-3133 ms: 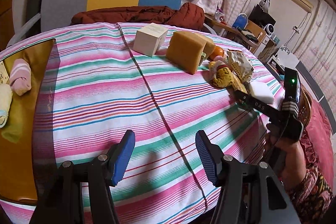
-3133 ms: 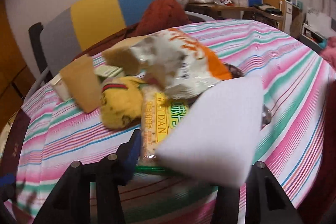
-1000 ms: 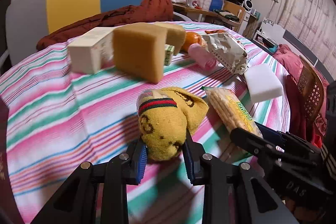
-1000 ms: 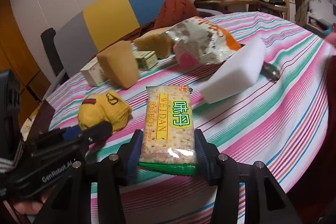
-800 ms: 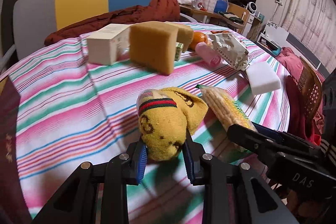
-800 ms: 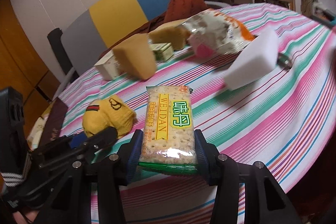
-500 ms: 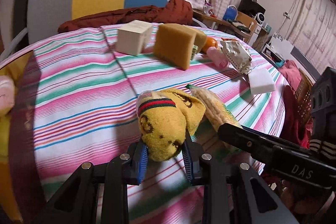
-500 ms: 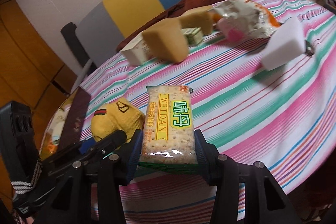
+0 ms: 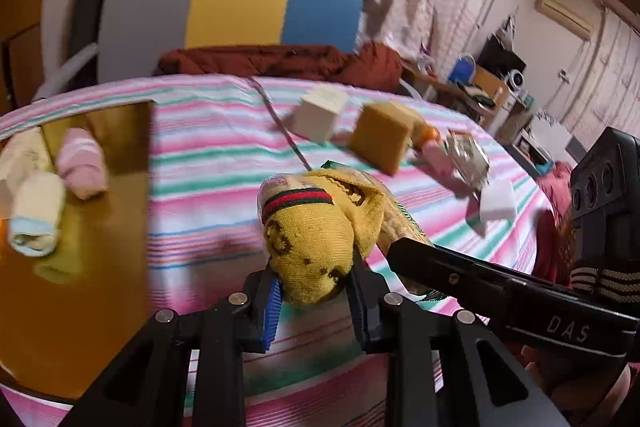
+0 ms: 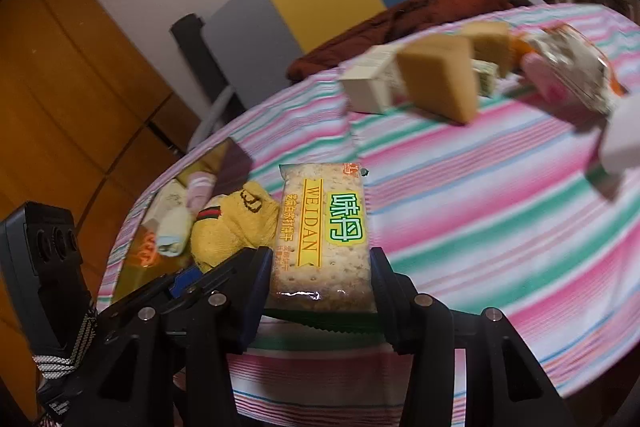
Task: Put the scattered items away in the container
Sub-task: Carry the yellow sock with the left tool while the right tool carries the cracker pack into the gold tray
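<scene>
Yellow sock point(image 9: 316, 247) between left claw point(image 9: 314, 301) jaws.

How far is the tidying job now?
Done: rolled socks already lie in the golden container. In hand: the left gripper holds the yellow sock; the right gripper holds the Weidan cracker pack. Left on the striped tablecloth: white box, sponge, snack bag, white foam block.

The right claw point(image 10: 318, 291) grips a cracker packet point(image 10: 322, 239) above the striped tablecloth point(image 10: 480, 211).
</scene>
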The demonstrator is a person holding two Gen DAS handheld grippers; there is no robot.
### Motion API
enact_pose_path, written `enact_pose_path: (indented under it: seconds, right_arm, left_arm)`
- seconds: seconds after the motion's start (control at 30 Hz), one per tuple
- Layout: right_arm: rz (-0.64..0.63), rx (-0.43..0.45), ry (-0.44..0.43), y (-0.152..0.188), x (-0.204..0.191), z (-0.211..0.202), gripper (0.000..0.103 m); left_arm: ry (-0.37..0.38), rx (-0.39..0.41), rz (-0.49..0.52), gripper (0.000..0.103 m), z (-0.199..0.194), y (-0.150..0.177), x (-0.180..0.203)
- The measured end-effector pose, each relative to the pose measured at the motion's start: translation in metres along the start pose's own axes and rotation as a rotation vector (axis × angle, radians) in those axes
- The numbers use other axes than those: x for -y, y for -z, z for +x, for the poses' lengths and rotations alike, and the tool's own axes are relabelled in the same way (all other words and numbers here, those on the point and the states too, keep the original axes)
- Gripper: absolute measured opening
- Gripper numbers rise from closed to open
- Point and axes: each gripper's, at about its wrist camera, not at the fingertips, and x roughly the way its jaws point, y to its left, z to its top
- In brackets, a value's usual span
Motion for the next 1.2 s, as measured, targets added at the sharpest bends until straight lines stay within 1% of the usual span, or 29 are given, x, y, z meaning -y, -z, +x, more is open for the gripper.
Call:
enact_pose_path:
  seconds: [0.27,0.57,0.7,0.93,1.07,1.2]
  right_arm:
    - [-0.106,-0.035,-0.083,-0.012,-0.063,0.025,0.049]
    - [-0.194,-0.095,-0.150,-0.013,-0.120,0.059,0.049]
    - [-0.215,-0.125,-0.169,-0.010,-0.139,0.069,0.049]
    - [-0.241,-0.178,-0.198,-0.009,-0.172,0.101,0.049]
    - [-0.224,-0.194,-0.216,-0.016,-0.183,0.121,0.049]
    - [-0.222,-0.199,-0.201,-0.026,-0.193,0.141,0.049]
  left_arm:
    - [-0.078,0.067,-0.114,0.028,-0.036,-0.005,-0.054]
    - [-0.147,0.108,-0.221,0.028,-0.059,-0.002,-0.107]
    - [-0.174,0.116,-0.256,0.028,-0.067,0.001,-0.126]
    - [-0.222,0.128,-0.333,0.028,-0.079,0.008,-0.162]
    - [-0.254,0.117,-0.374,0.028,-0.081,0.014,-0.183]
    - [-0.275,0.109,-0.413,0.028,-0.082,0.020,-0.202]
